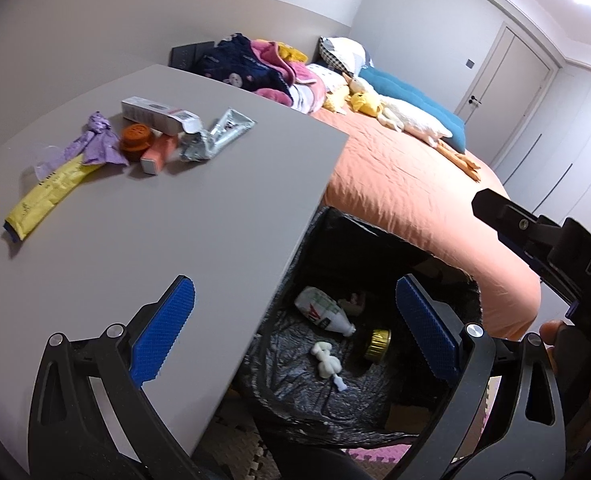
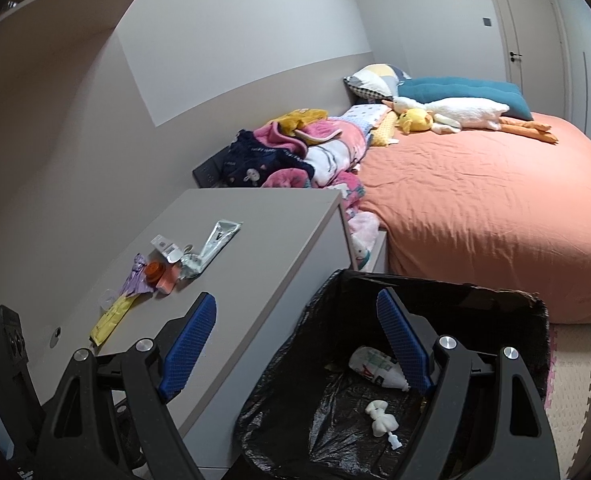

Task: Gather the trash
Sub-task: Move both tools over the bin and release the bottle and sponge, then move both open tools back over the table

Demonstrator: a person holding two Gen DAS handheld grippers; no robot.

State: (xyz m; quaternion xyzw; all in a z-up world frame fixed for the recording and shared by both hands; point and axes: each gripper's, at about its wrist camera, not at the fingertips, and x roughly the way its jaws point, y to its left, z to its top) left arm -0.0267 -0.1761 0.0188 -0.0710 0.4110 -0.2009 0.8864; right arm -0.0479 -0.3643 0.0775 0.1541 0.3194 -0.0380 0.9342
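A pile of trash lies on the grey table point(image 1: 183, 208): a yellow packet point(image 1: 47, 194), purple wrapper point(image 1: 95, 146), orange cap point(image 1: 135, 142), white box point(image 1: 159, 114) and a crumpled silver tube point(image 1: 215, 136). The pile also shows in the right wrist view point(image 2: 167, 264). A bin with a black liner point(image 1: 375, 392) point(image 2: 335, 420) stands beside the table and holds a white bottle point(image 1: 325, 312) point(image 2: 379, 366), a white crumpled piece point(image 1: 327, 364) point(image 2: 381, 420) and a gold lid point(image 1: 379, 342). My left gripper point(image 1: 291, 332) is open and empty over the table edge and bin. My right gripper point(image 2: 299, 344) is open and empty above the bin rim.
A bed with an orange sheet point(image 2: 475, 204) lies behind the bin, with plush toys point(image 2: 455, 118), pillows and a heap of clothes point(image 2: 295, 156). A door point(image 2: 535, 32) is at the far right. Foam floor mats point(image 2: 575, 392) lie by the bin.
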